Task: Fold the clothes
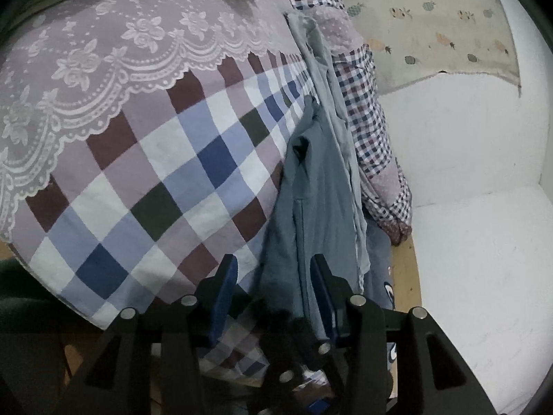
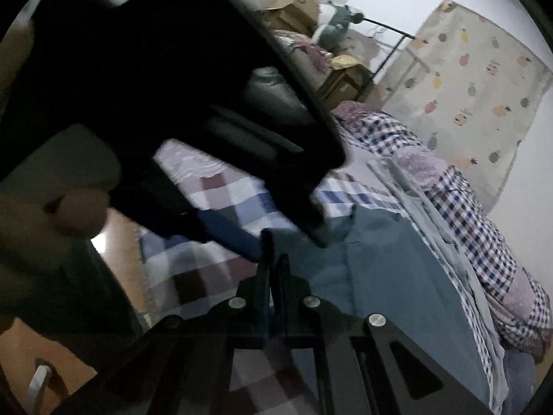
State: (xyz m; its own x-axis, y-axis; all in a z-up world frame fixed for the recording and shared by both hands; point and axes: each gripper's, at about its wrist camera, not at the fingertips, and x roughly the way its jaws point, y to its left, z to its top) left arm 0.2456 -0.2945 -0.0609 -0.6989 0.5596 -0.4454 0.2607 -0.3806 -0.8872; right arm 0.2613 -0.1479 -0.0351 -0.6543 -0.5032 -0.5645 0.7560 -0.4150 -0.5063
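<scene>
The blue-grey garment (image 1: 311,186) hangs over the edge of the bed, draped down the side of the checked bedspread (image 1: 166,180). In the left wrist view it runs from about twelve o'clock down to six o'clock of the left gripper (image 1: 274,276), its lower part dropping straight into the gap between the two blue-padded fingers (image 1: 226,290). The jaws stand partly apart. The cloth lies close against the finger at three o'clock, while a clear gap shows between the cloth and the finger at nine o'clock, so the pads do not press it from both sides. A paler grey-green strip of cloth (image 1: 331,97) runs alongside the garment at its one o'clock, and beyond that a small-checked quilt (image 1: 369,131) hangs off the bed edge. A lace cover (image 1: 103,52) lies over the bedspread at ten o'clock.

In the right wrist view the right gripper (image 2: 274,249) has its fingers drawn fully together, tips meeting at the upper edge of the same garment (image 2: 380,276), which spreads away from it toward three and four o'clock. Whether a fold of the cloth is pinched between the tips cannot be told; the tips are dark and blurred there. The left gripper (image 2: 297,235) comes in large and dark from ten o'clock, its blue pad and black finger reaching down to the garment just at twelve o'clock of the right gripper's tips. A hand (image 2: 52,221) grips that tool at nine o'clock.
</scene>
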